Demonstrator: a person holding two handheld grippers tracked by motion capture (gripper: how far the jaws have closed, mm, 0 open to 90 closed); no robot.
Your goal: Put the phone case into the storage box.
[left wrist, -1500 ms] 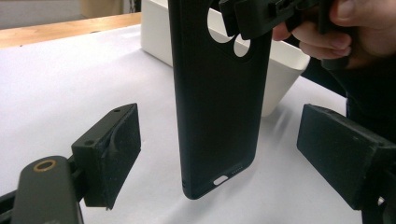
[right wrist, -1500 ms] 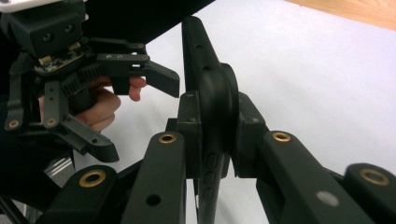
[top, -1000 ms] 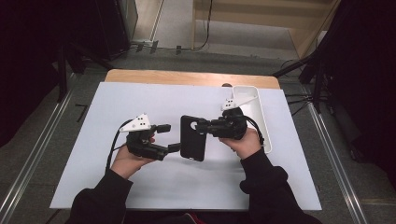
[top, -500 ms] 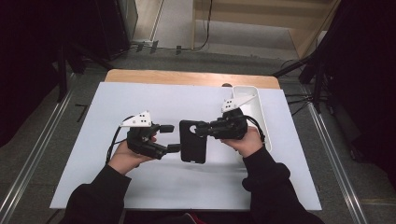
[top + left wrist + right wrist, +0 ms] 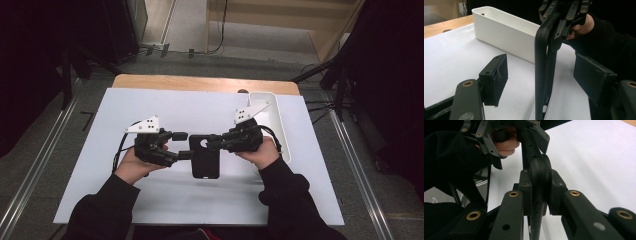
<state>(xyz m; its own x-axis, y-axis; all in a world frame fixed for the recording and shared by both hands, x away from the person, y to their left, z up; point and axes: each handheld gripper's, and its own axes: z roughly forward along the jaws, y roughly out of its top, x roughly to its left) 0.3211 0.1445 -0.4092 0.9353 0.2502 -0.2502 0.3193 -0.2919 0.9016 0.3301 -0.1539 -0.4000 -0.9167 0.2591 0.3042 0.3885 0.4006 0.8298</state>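
- The black phone case (image 5: 205,156) sits mid-table between the two grippers, over the white mat (image 5: 150,107); no brand or writing is readable on it.
- The high view shows its flat back with a round camera hole; the left gripper view shows it edge-on (image 5: 544,72), standing upright.
- The right gripper (image 5: 216,142) pinches the case's far right edge, jaws pressed onto it (image 5: 537,192).
- The left gripper (image 5: 185,145) is spread wide, one jaw each side of the case, neither touching.
- The white bin (image 5: 272,117) lies far right.
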